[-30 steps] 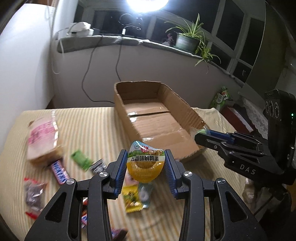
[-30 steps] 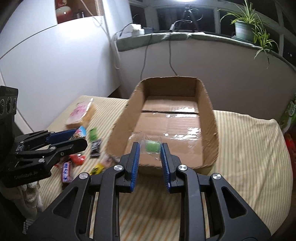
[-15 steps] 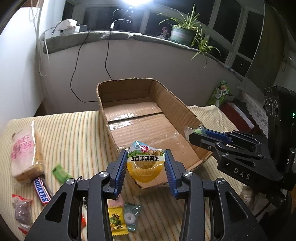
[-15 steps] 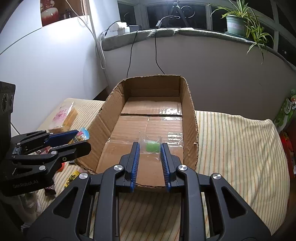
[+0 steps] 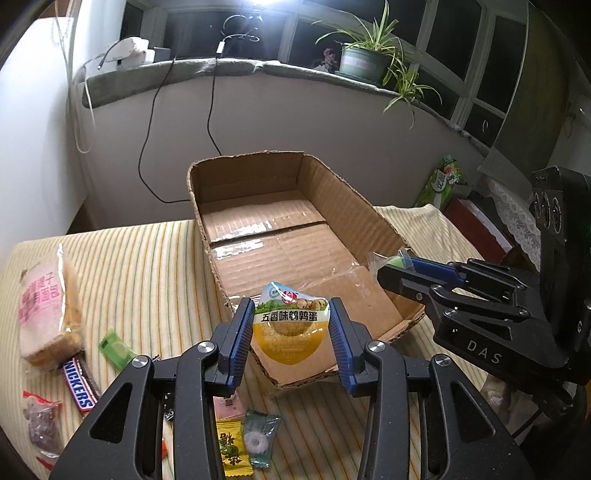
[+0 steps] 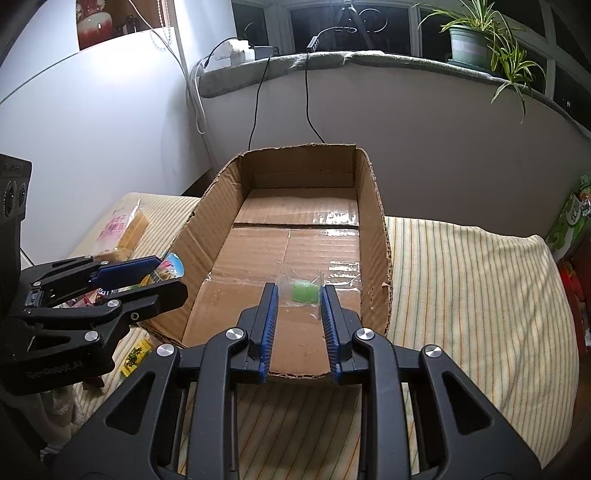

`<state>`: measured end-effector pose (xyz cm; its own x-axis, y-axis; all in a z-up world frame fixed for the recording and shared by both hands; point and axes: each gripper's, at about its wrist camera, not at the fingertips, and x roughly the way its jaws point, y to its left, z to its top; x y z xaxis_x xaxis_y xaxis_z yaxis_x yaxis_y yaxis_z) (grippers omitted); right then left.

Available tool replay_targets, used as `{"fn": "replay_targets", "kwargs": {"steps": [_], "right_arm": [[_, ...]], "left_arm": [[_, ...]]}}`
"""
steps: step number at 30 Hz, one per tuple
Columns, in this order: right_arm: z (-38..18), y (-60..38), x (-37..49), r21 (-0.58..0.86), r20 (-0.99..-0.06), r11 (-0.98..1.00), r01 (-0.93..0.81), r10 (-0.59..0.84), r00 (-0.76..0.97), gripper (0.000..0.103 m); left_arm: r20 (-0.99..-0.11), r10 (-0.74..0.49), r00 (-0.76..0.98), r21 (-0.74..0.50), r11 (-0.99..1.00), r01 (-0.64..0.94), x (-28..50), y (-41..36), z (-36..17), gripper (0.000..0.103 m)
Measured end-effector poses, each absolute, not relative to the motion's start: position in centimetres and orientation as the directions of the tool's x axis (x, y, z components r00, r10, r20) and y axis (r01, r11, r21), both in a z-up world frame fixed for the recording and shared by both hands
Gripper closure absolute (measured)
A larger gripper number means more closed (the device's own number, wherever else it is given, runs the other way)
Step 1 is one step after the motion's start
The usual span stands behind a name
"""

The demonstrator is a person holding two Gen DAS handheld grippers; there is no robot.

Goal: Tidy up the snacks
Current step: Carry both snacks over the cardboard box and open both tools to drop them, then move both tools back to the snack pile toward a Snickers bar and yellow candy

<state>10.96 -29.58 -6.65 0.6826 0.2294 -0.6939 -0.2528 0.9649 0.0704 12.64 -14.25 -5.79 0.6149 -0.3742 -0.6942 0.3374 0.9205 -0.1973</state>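
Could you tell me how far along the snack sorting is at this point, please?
Nothing lies in the cardboard box yet. In hand: the left gripper holds a quail egg pack over the box's near corner, and the right gripper holds a clear-wrapped green candy above the box floor. Left on the striped cloth: bread pack, Snickers bar, green packet, yellow packet and mint candy.

dim room, dark night windows. one harsh white lamp (image 5: 263,4) above the sill blows out into glare in the left wrist view. clear tape on the brown cardboard box floor (image 6: 334,218) glints. fisheye bends straight lines, and black vignetting fills the corners. focus is sharp throughout.
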Motion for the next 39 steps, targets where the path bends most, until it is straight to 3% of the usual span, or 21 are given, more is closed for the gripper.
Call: {"fn": "replay_targets", "kwargs": {"steps": [5, 6, 22, 39], "right_arm": [[-6.5, -29.6, 10.8, 0.061, -0.689, 0.968, -0.242, 0.216, 0.692, 0.051], [-6.4, -29.6, 10.8, 0.059, -0.687, 0.969, -0.241, 0.214, 0.694, 0.050], [-5.2, -28.9, 9.1, 0.051, -0.675, 0.967, -0.251, 0.218, 0.705, 0.047], [-5.4, -23.6, 4.5, 0.080, -0.687, 0.909, -0.408, 0.347, 0.639, 0.047]], "left_arm": [[-0.691, -0.368, 0.622, -0.194, 0.924, 0.330, 12.7, -14.1, -5.6, 0.054], [-0.691, -0.367, 0.623, -0.193, 0.924, 0.329, 12.7, -14.0, -5.6, 0.054], [-0.668, -0.364, 0.649, -0.206, 0.929, 0.308, 10.8, -12.2, -4.5, 0.054], [-0.646, -0.264, 0.716, -0.229, 0.962, 0.148, 5.3, -3.3, -3.7, 0.054]]}}
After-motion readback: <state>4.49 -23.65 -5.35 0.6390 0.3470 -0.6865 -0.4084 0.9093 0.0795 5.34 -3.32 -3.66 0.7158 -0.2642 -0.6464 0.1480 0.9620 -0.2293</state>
